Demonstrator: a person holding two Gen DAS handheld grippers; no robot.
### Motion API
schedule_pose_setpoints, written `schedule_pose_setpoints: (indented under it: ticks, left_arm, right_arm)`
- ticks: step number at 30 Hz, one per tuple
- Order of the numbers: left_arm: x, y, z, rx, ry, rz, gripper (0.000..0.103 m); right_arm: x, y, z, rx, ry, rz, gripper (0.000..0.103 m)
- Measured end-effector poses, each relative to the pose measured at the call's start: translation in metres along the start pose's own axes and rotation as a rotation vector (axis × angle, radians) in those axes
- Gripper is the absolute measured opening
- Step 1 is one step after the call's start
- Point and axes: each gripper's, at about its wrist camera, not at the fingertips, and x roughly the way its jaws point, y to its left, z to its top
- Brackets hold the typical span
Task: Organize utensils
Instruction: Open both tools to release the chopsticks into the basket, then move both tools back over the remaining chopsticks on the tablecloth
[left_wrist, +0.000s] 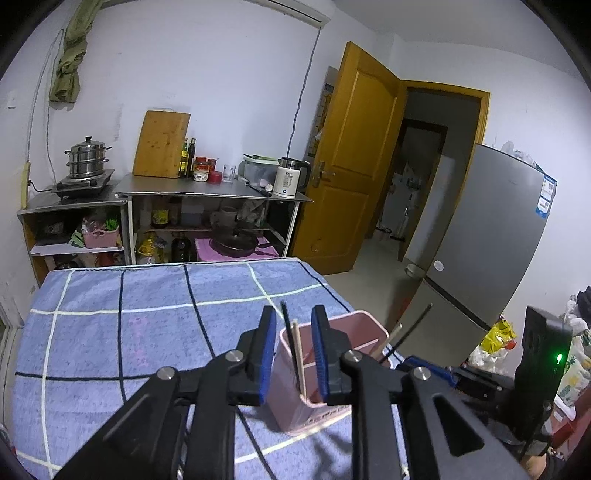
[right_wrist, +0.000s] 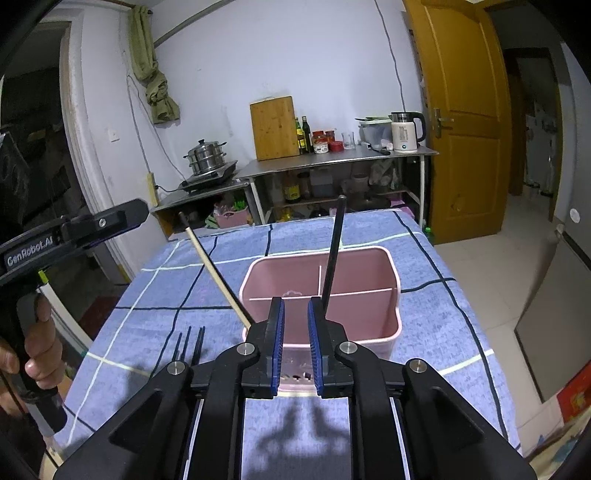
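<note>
One pink divided bin (right_wrist: 362, 266) stands on the blue plaid cloth (right_wrist: 443, 302), centre of the right wrist frame; three compartments show. Utensils counted: one black-handled utensil (right_wrist: 333, 254) leaning upright in the bin, one pale chopstick (right_wrist: 218, 271) slanting toward the upper left, one dark fork (right_wrist: 190, 347) lying on the cloth at lower left, only its three tines showing. Right gripper (right_wrist: 295, 345): jaws partly open, narrow gap, nothing between the pads, poised at the bin's near wall. Left gripper (left_wrist: 293, 356): jaws moderately open, straddling the bin's corner; a black stick (left_wrist: 291, 339) and a pale stick (left_wrist: 298, 354) rise in the gap, contact with either pad not discernible.
</note>
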Motion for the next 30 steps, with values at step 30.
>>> schedule_pose_setpoints:
  ticks: [30]
  left_arm:
    - [-0.054,0.050,-0.125,-0.105,0.104,0.143,0.023]
  right_arm:
    - [-0.017,0.051,-0.080,-0.063,0.077,0.099,0.013]
